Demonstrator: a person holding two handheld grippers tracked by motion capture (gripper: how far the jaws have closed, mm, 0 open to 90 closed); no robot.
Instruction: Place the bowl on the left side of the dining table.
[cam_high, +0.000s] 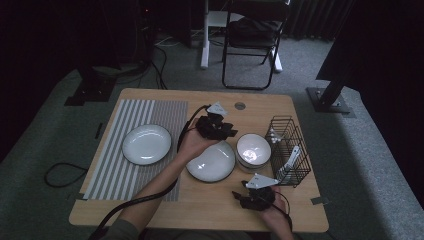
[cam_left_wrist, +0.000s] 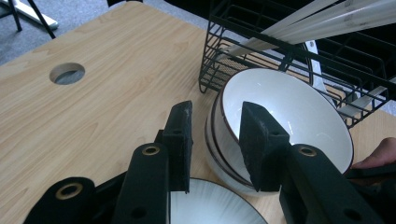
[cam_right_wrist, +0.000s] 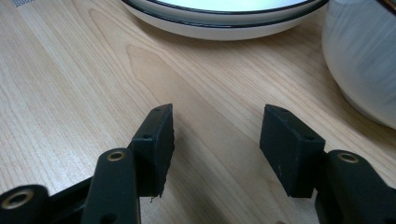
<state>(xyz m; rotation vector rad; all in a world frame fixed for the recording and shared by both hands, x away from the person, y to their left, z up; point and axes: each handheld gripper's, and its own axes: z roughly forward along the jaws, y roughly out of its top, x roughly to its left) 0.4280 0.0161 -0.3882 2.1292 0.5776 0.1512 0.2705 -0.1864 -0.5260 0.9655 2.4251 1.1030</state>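
Judging from how things lie, the table-setting looks partly done: one round white plate with a dark rim already rests on the grey striped placemat at the left of the pale wooden worktop, while a second white dark-rimmed plate, the stacked white bowls and the black wire basket of pale cutlery remain off the mat. The left gripper hovers at the top bowl's near rim, its jaws parted, one outside the wall and one over the inside, pressing nothing. The right gripper waits low over bare wood, jaws open and empty.
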